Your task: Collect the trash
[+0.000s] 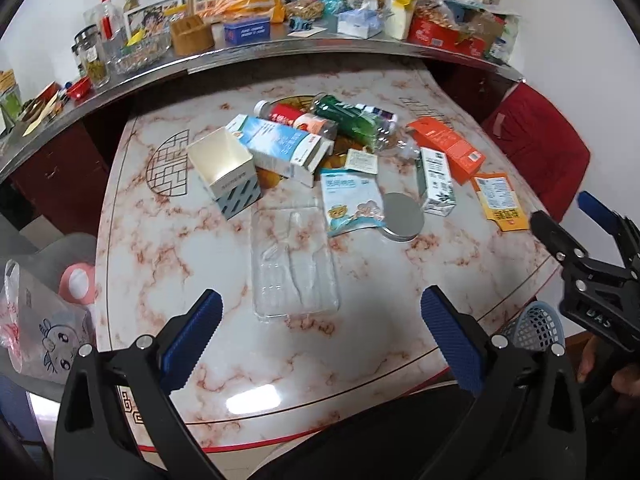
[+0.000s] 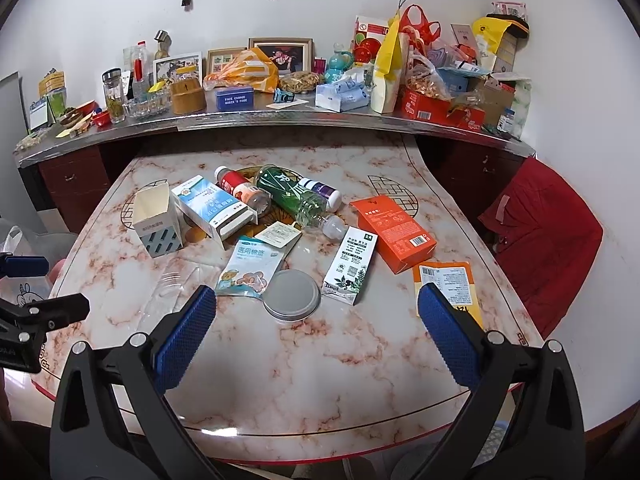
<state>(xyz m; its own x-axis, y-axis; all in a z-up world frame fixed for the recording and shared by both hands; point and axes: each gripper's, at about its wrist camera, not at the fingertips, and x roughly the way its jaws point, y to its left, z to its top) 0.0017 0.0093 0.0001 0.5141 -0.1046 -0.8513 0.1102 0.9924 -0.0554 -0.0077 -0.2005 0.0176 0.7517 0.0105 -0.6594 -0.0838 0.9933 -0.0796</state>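
Both claws hang over the near edge of the marble-patterned table [image 2: 320, 380], and I see each one spread wide with nothing between its blue pads. From my left claw [image 1: 320, 320] the closest piece of trash is a clear plastic tray [image 1: 294, 264], lying flat just ahead of the fingertips. My right claw [image 2: 316, 320] has a round grey lid [image 2: 292, 295] just beyond its tips, flat on the table.

Moving outward from the lid, a blue cotton-swab packet [image 2: 250, 268] lies touching its left side and a small white-and-green carton [image 2: 350, 266] lies just to its right. An orange sachet [image 2: 448, 284] sits partly behind my right claw's right finger, and an orange box [image 2: 392, 232] lies beyond it. To the left, an open-topped white box [image 2: 156, 220] stands slightly tilted beside a blue-and-white carton [image 2: 216, 210] lying on its side. A small paper tag [image 2: 278, 234] rests between the carton and the packet.

Farther back, three bottles lie heaped together: a red-labelled bottle [image 2: 240, 190], a green bottle [image 2: 296, 200] and a purple-labelled bottle [image 2: 322, 192], touching one another.

Off the table, the left view shows a printed plastic bag [image 1: 36, 320] at the left and a blue mesh basket [image 1: 536, 326] low on the right. Behind the table runs a crowded shelf [image 2: 280, 120], and a red chair [image 2: 540, 232] stands at the right.
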